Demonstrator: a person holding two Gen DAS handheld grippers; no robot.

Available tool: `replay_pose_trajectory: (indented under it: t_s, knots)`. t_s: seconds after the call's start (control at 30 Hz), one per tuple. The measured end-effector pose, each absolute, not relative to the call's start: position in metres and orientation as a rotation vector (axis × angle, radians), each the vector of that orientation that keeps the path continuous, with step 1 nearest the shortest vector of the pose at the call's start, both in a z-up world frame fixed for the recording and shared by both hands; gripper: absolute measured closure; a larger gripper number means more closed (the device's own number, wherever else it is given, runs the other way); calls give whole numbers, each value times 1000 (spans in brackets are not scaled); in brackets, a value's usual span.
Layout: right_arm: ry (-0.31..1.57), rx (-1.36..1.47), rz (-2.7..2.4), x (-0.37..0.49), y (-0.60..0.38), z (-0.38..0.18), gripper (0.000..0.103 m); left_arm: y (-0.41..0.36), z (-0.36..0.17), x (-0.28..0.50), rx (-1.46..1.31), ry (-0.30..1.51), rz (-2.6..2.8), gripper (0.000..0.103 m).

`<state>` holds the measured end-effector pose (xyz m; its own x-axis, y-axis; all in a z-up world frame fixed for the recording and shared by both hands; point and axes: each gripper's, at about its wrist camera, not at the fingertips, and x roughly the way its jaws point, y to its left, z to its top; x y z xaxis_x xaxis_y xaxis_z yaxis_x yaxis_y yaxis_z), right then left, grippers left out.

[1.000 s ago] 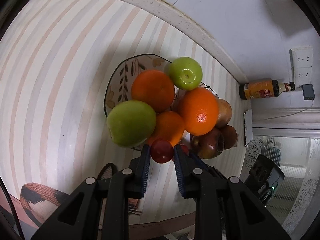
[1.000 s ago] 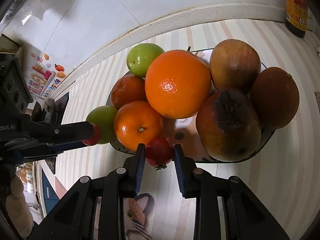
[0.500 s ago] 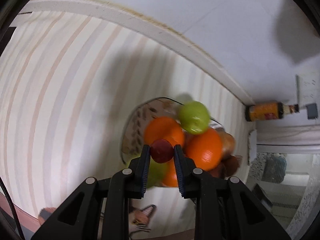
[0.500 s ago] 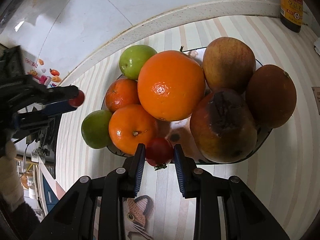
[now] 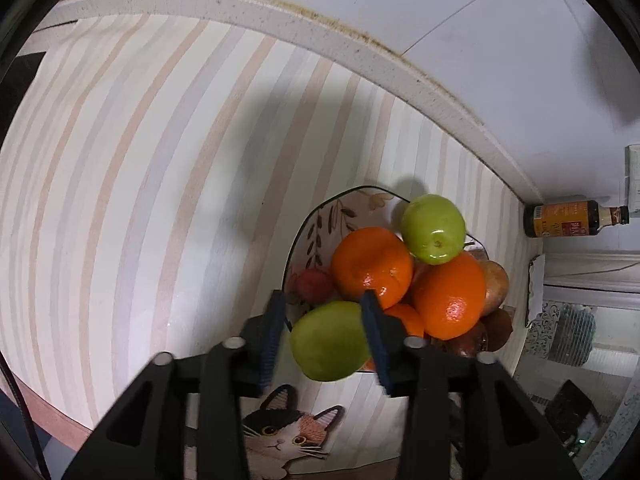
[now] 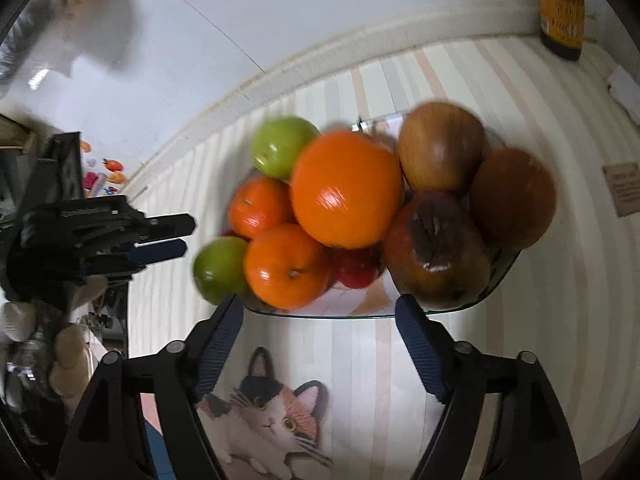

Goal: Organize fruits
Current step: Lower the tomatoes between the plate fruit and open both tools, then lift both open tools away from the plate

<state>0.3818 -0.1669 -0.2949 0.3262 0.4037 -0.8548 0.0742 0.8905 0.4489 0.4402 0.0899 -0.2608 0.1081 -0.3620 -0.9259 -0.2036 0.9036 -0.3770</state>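
Note:
A patterned plate (image 5: pixel 316 224) on the striped table holds oranges (image 5: pixel 372 268), green apples (image 5: pixel 434 229) and brown fruits (image 6: pixel 440 148). My left gripper (image 5: pixel 322 326) is open and empty above the plate's near-left edge, a green apple (image 5: pixel 330 346) below between its fingers. A small red fruit (image 5: pixel 314 285) lies on the plate beside the orange. My right gripper (image 6: pixel 320 318) is open and empty at the plate's near rim (image 6: pixel 340 314). Another small red fruit (image 6: pixel 356 270) lies in the plate behind an orange (image 6: pixel 286 266). The left gripper also shows in the right wrist view (image 6: pixel 176 236).
A dark sauce bottle (image 5: pixel 568 220) stands against the wall at the table's far right corner. A cat picture (image 6: pixel 272 408) is printed on the tablecloth near the front edge. A white ledge (image 5: pixel 280 20) borders the table at the wall.
Both grippers have opened and let go of their small red fruits, which now lie in the plate. The left gripper rose and came over the plate's left edge; the right one drew back slightly.

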Motion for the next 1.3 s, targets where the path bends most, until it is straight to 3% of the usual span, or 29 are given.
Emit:
replay_pose_trajectory:
  t_s: [0.07, 0.13, 0.17, 0.2, 0.67, 1.3]
  knots:
    - [1230, 399, 194, 381, -170, -283, 19, 91, -252, 436, -458, 1449, -109, 54]
    - [1235, 317, 139, 380, -174, -272, 8, 90, -239, 428, -413, 1411, -82, 35]
    - [1237, 288, 119, 381, -177, -269, 7, 89, -234, 424, -388, 1396, -68, 17]
    - [1240, 254, 98, 380, -182, -266, 7, 86, -228, 417, -348, 1376, -49, 10]
    - [1142, 101, 77, 336, -206, -197, 6, 35, -168, 315, -105, 1195, 56, 9]
    - [881, 128, -2, 130, -198, -36, 6, 32, -25, 145, 2, 900, -51, 9]
